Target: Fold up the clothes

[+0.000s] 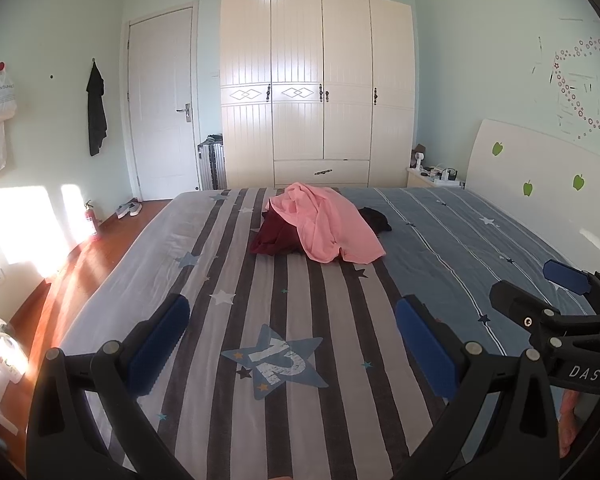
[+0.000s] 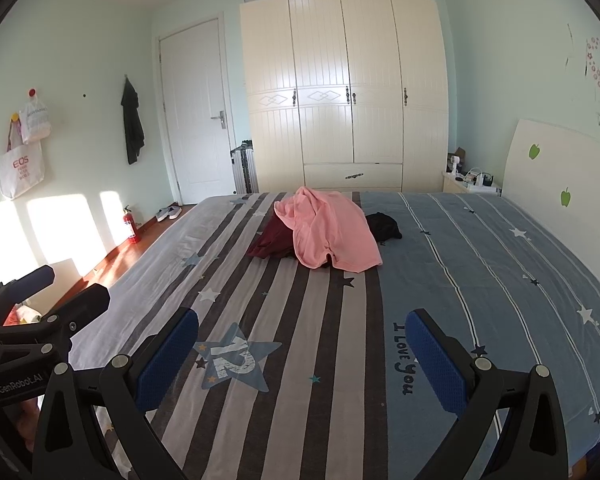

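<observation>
A pile of clothes lies mid-bed: a pink garment point(image 1: 325, 225) point(image 2: 329, 232) draped over a dark red one point(image 1: 274, 237) point(image 2: 269, 240), with a black one point(image 1: 376, 218) point(image 2: 383, 226) behind to the right. My left gripper point(image 1: 292, 320) hovers open over the near part of the striped bedspread point(image 1: 340, 360), well short of the pile, nothing between its blue pads. My right gripper point(image 2: 302, 334) is open too, at the same distance from the clothes. Each gripper shows at the edge of the other's view: the right gripper point(image 1: 540, 284) and the left gripper point(image 2: 72, 286).
The bed point(image 2: 480, 260) fills the foreground, its headboard point(image 2: 560, 168) at the right. A cream wardrobe point(image 1: 318, 88) and a white door point(image 1: 162, 104) stand behind. A fire extinguisher point(image 1: 91, 218), shoes point(image 1: 129, 209) and a suitcase point(image 1: 211, 164) are on the wooden floor at the left.
</observation>
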A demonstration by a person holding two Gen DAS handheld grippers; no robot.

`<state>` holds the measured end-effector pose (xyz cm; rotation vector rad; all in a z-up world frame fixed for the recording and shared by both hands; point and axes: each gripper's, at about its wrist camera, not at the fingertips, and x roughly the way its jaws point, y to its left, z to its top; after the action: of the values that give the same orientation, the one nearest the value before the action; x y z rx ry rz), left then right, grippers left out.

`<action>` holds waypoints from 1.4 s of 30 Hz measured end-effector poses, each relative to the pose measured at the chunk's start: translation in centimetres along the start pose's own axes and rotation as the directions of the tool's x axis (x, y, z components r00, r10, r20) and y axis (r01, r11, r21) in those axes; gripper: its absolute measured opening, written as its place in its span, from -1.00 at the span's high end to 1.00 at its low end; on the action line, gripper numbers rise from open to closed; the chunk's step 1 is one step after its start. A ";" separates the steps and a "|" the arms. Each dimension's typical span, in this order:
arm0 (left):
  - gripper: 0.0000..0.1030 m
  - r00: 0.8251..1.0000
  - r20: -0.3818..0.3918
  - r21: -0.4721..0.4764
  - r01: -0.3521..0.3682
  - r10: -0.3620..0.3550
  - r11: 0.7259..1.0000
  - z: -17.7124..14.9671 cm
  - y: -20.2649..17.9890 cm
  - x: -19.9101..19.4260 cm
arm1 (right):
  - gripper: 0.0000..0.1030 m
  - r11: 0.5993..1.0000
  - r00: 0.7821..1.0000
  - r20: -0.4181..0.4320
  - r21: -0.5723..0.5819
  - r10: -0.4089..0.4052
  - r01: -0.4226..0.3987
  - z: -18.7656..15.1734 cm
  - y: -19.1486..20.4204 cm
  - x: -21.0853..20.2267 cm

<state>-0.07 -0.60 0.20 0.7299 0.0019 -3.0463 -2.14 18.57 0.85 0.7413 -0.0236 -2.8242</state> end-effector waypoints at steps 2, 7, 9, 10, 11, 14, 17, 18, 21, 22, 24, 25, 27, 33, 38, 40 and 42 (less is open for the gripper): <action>-0.99 1.000 0.000 0.001 0.000 0.000 1.000 -0.1 0.0 0.0 | -0.99 1.000 1.000 0.000 0.003 0.003 -0.003 0.1 0.0 0.0; -0.99 1.000 0.001 0.002 0.002 -0.002 1.000 -0.2 -0.2 0.0 | -0.99 1.000 1.000 -0.002 0.012 0.007 -0.007 0.0 -0.1 0.0; -0.99 1.000 0.002 0.004 0.003 -0.003 1.000 -0.3 -0.2 0.0 | -0.99 1.000 1.000 -0.002 0.012 0.007 -0.007 0.0 -0.1 -0.1; -0.99 1.000 0.002 0.006 0.004 -0.004 1.000 -0.3 -0.3 -0.1 | -0.99 1.000 1.000 -0.002 0.012 0.008 -0.008 0.1 -0.1 -0.1; -0.99 1.000 0.003 0.008 0.010 -0.010 1.000 -0.4 -0.3 -0.1 | -0.99 1.000 1.000 -0.002 0.011 0.007 -0.007 0.1 -0.1 -0.1; -0.99 0.999 0.008 0.007 0.044 -0.044 0.999 -0.3 -0.3 -0.2 | -0.99 1.000 1.000 -0.002 0.016 0.011 -0.011 0.1 -0.2 0.0; -0.99 0.998 0.009 0.009 0.059 -0.059 0.998 -0.3 -0.4 -0.2 | -0.99 1.000 1.000 -0.001 0.021 0.012 -0.012 0.0 -0.3 0.0; -0.99 0.998 0.010 0.013 0.060 -0.060 0.998 -0.3 -0.4 -0.2 | -0.99 1.000 1.000 0.000 0.023 0.012 -0.012 0.0 -0.4 0.0; -0.99 0.998 0.021 0.030 0.050 -0.051 0.998 -0.5 -0.8 -0.3 | -0.99 0.999 1.000 0.005 0.033 0.015 -0.015 -0.2 -0.6 0.0; -0.99 0.999 0.026 0.035 0.043 -0.044 0.998 -0.5 -0.8 -0.4 | -0.99 0.999 1.000 0.008 0.037 0.016 -0.016 -0.2 -0.7 0.0; -0.99 0.999 0.036 0.035 0.032 -0.033 0.999 -0.6 -1.0 -0.5 | -0.99 0.999 1.000 0.012 0.044 0.018 -0.018 -0.2 -0.9 0.0; -0.99 0.999 0.042 0.030 0.025 -0.026 0.999 -0.6 -1.0 -0.6 | -0.99 0.999 1.000 0.015 0.048 0.019 -0.020 -0.2 -1.0 0.0; -0.99 0.998 0.055 0.019 0.006 -0.007 1.000 -0.7 -1.0 -0.7 | -0.99 0.998 1.000 0.020 0.055 0.021 -0.022 -0.3 -1.1 -0.1; -0.99 1.000 0.029 -0.021 0.011 -0.010 1.000 -1.7 -0.5 0.2 | -0.99 0.998 0.999 0.029 0.059 0.030 -0.032 -0.6 -1.5 -0.3; -0.99 1.000 -0.012 -0.056 0.027 -0.028 0.998 -2.9 0.1 1.4 | -0.99 0.998 1.000 0.015 0.052 0.023 -0.023 -1.3 -1.7 0.5; -0.99 0.999 -0.032 -0.069 0.032 -0.035 0.997 -3.5 0.3 2.0 | -0.99 0.998 1.000 0.006 0.049 0.028 -0.029 -2.0 -1.8 1.1; -0.99 0.997 -0.070 -0.082 0.022 -0.028 0.996 -4.6 0.7 3.5 | -0.99 0.999 1.000 -0.007 0.041 0.024 -0.024 -2.8 -2.0 2.2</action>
<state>-1.07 -1.31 -5.49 0.8375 0.1349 -3.0210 -3.03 20.13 -2.77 0.7556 -0.0893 -2.8058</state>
